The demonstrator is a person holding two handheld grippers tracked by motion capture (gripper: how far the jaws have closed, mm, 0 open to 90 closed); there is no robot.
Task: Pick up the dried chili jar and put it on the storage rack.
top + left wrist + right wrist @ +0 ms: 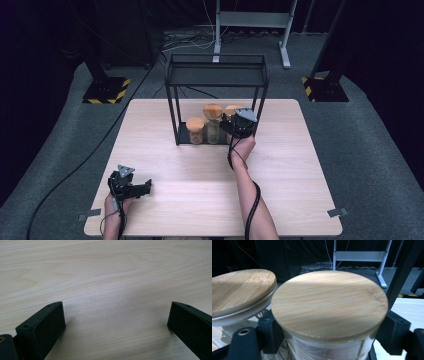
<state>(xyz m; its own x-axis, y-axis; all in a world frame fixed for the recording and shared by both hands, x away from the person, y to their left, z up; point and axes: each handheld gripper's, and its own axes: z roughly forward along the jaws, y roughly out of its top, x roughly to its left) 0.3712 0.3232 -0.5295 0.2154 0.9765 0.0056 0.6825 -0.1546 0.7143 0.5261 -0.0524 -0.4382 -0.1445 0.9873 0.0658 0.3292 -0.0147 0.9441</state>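
Nearest the person, the left gripper rests low on the wooden table, its jaws spread wide over bare wood with nothing between them. Farther out, the right gripper reaches into the lower shelf of the black wire rack, where three glass jars with bamboo lids stand in a row. Its jaws sit on either side of the rightmost jar, just under the lid; I cannot tell whether the pads press the glass or stand just off it. The middle jar stands close beside it. Any move of this jar should be level and slow, I think, with care not to knock that neighbour or the rack's right post.
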